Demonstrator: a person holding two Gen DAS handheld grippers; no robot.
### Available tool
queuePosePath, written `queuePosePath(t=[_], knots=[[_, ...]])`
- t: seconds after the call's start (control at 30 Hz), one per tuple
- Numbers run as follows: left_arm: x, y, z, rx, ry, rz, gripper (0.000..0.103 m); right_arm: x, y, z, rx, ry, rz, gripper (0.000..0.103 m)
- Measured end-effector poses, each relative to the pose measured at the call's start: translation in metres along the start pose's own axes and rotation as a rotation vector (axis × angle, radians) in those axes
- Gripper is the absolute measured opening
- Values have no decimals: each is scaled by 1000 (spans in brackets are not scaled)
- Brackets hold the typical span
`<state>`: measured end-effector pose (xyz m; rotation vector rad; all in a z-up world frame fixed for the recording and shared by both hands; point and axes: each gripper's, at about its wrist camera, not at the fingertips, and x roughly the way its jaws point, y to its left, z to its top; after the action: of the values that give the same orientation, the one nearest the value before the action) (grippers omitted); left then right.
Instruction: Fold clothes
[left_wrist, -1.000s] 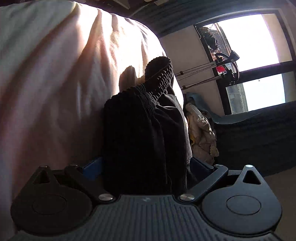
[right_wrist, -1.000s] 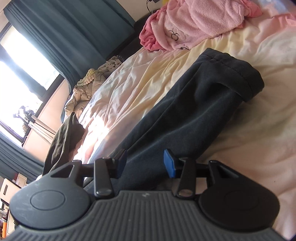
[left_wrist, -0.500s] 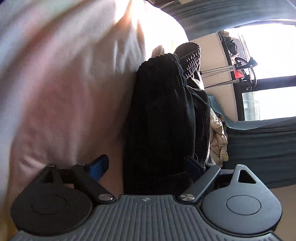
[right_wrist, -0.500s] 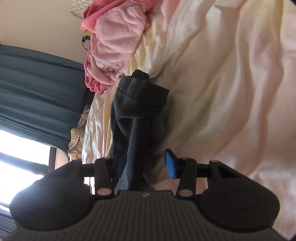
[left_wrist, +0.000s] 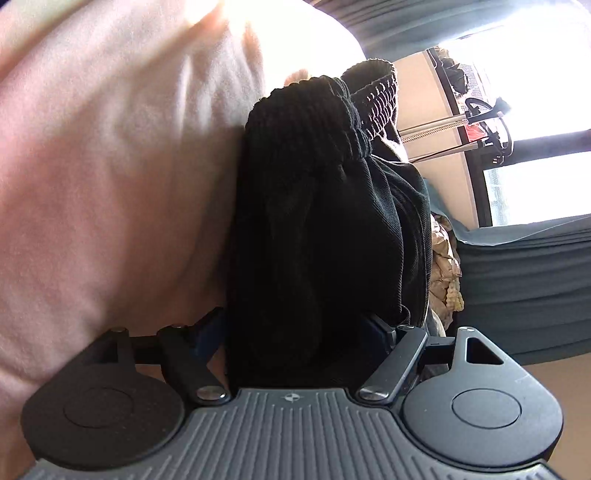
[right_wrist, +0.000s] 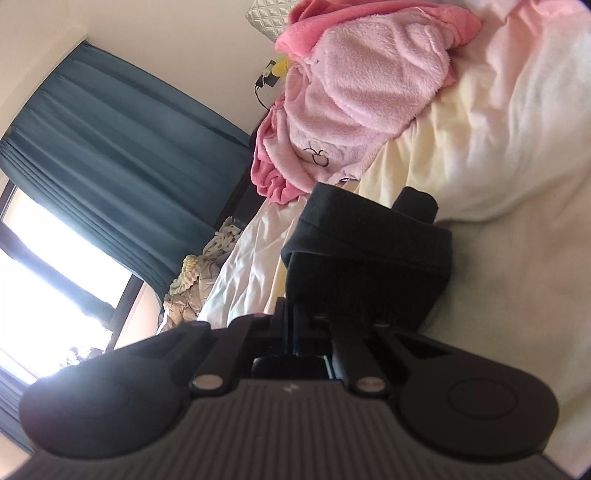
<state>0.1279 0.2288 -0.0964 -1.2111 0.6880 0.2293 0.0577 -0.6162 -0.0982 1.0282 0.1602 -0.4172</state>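
In the left wrist view the left hand-held gripper (left_wrist: 295, 332) sits at the bottom centre of the frame with a thick bundle of black trousers (left_wrist: 314, 221) filling the gap between its blue-padded fingers (left_wrist: 208, 332). Its jaws have just been closing in on that bundle, and whether the pads already press the cloth cannot be told. The trousers run up the middle of the frame to a ribbed waistband (left_wrist: 373, 92) near the top, lying against the pale pink bedding (left_wrist: 110, 166) that takes up the whole left side. At the right edge are a bright window (left_wrist: 535, 147) and a dark blue curtain (left_wrist: 524, 280).

In the right wrist view the right hand-held gripper (right_wrist: 295, 328) has its fingers brought together, clamped on the dark trouser cloth (right_wrist: 369, 258), which bunches up just above it in the centre of the frame. A pink fleece garment (right_wrist: 354, 92) lies heaped on the bed (right_wrist: 498, 166) at the upper centre, and a blue curtain (right_wrist: 122, 158) hangs at the left
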Motion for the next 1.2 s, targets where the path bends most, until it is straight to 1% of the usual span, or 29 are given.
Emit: queuePosePath(t=[0.1,0.13,0.17,0.2,0.23,0.27,0.3,0.33,0.37,0.4,0.47,0.5,0.57,0.63,0.7,0.73,0.8,0.93,1.0,1.03,1.13,1.2], knots=[[-7,-2,-4,8,-15,-9,77,31,9,2,-66,2,5,3],[-8,-1,-5,0,-13,-16,77,39,9,0,-87,3,-10,4],[-8,1,-5,-14,-12,-26,77,47,8,-2,-107,4,-26,11],[-8,3,-5,-34,-10,-38,77,50,5,-4,-114,4,-42,23],[-7,4,-5,-52,-10,-48,77,54,3,-6,-120,3,-57,29],[-7,5,-5,-63,-11,-56,77,54,-1,-7,-123,0,-46,38],[-6,5,-5,-70,-14,-61,77,54,-4,-8,-126,-3,-35,43],[-6,6,-6,-67,-19,-59,77,50,-4,-7,-134,-15,-32,43],[-6,5,-6,-64,-23,-56,77,45,-4,-6,-143,-27,-30,46],[-6,5,-5,-62,-24,-52,77,41,-4,-6,-150,-39,-28,51],[-6,6,-4,-67,-17,-47,77,26,-6,-4,-127,-58,-37,55],[-8,8,-4,-78,-11,-48,77,18,-7,-3,-115,-67,-42,55],[-12,13,-3,-100,0,-51,77,5,-13,-3,-83,-57,-91,57],[-17,16,0,-126,6,-66,77,-4,-21,-5,-56,-20,-136,57],[-24,19,3,-142,8,-82,77,-11,-31,-6,2,35,-196,58],[-28,20,4,-149,7,-90,77,-12,-37,-6,37,62,-191,58],[-33,21,8,-163,3,-105,77,-13,-43,-10,70,98,-150,58],[-35,24,10,-183,11,-112,77,-6,-34,-17,-10,141,-98,58],[-34,22,10,-172,11,-98,77,-3,-30,-18,-38,120,-120,56],[-32,21,9,-162,13,-89,77,-2,-33,-17,-29,105,-122,56],[-26,14,8,-124,23,-59,77,9,-50,-5,48,49,-125,53],[-21,10,6,-98,38,-46,77,18,-62,2,94,30,-120,47]])
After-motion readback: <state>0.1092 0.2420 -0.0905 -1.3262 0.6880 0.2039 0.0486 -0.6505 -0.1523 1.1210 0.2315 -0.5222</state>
